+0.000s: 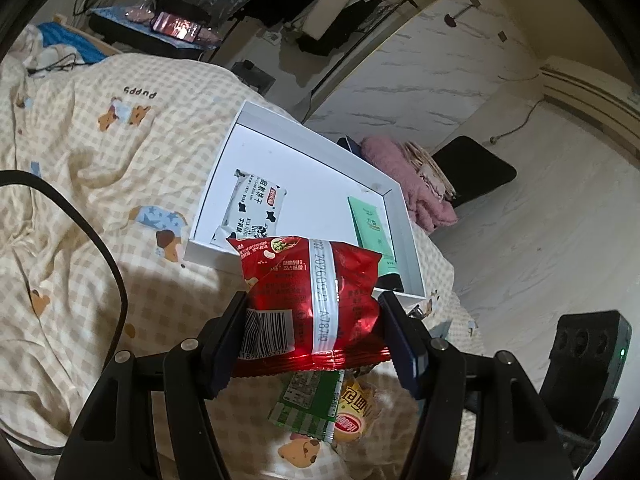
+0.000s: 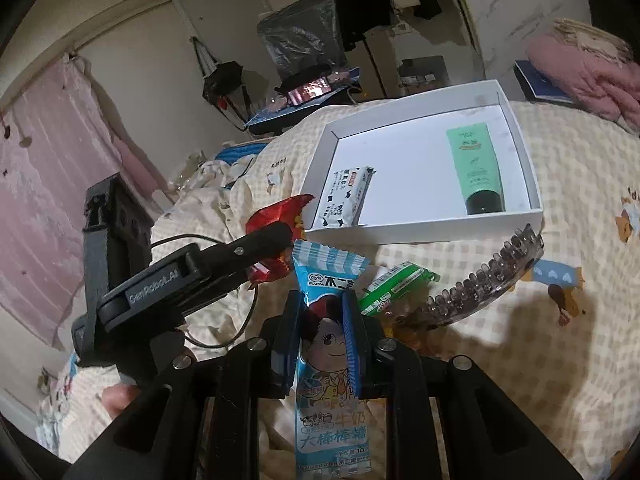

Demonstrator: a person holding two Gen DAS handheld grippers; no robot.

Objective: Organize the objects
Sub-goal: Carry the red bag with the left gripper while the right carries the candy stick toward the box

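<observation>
My left gripper (image 1: 312, 300) is shut on a red snack packet (image 1: 310, 292) and holds it above the bed, just short of the near edge of the white box (image 1: 304, 130). The box holds a white milk-biscuit packet (image 1: 256, 206) and a green tube (image 1: 372, 232). My right gripper (image 2: 322, 304) is shut on a blue lollipop packet (image 2: 326, 360). From the right wrist the box (image 2: 524, 168), biscuit packet (image 2: 344, 196), tube (image 2: 476, 168) and the left gripper with the red packet (image 2: 276, 216) show. A green packet (image 1: 308, 404) and a yellow packet (image 1: 354, 408) lie on the bed below.
A dark hair comb clip (image 2: 488, 280) lies on the checked quilt (image 1: 80, 160) near the box. The green packet (image 2: 394, 286) lies beside it. A pink blanket (image 1: 408, 180) and a black chair (image 1: 476, 168) stand past the bed's edge. A black cable (image 1: 100, 248) crosses the quilt.
</observation>
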